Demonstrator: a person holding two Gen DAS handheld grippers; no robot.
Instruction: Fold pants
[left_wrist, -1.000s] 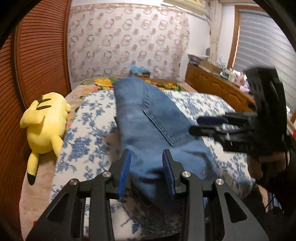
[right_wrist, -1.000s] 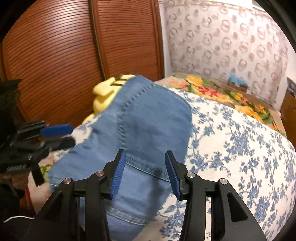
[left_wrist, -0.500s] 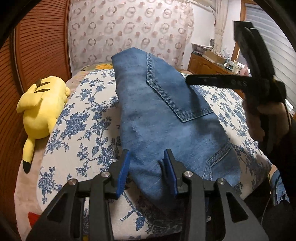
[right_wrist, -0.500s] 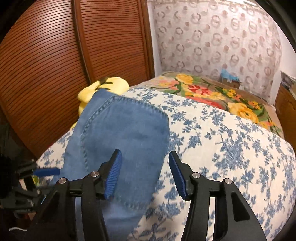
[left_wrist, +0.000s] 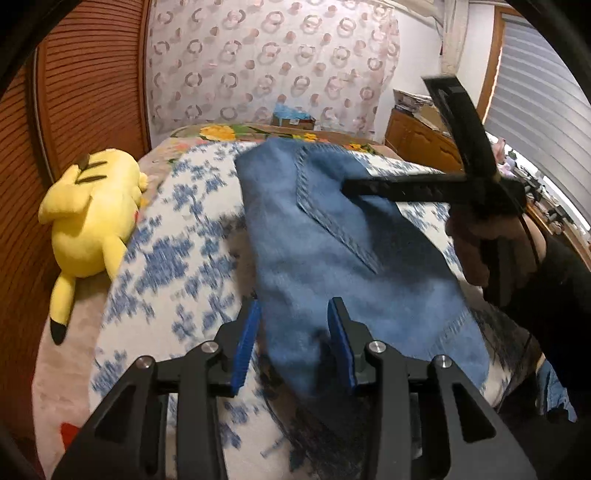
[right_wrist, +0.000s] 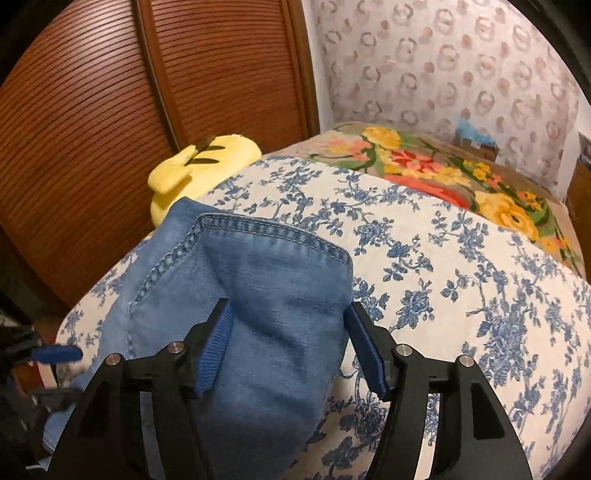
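Blue denim pants (left_wrist: 332, 251) lie folded lengthwise on the blue-flowered bed cover (left_wrist: 177, 258), back pocket up. My left gripper (left_wrist: 293, 339) is open at the near end, its jaws either side of the denim edge. My right gripper (right_wrist: 291, 350) is open too, jaws astride the pants (right_wrist: 251, 302) near the pocket seam. The right gripper also shows in the left wrist view (left_wrist: 354, 188), over the pocket. A blue pad of the left gripper (right_wrist: 55, 354) shows at the far left of the right wrist view.
A yellow plush toy (left_wrist: 92, 214) lies at the bed's left edge beside the wooden slatted wardrobe doors (right_wrist: 110, 92). A flowered blanket (right_wrist: 443, 173) covers the far end. A wooden dresser (left_wrist: 424, 140) with clutter stands at the right.
Both grippers have come down onto the pants. The right gripper moved forward so the denim now lies between its jaws. The left view has shifted and blurred.
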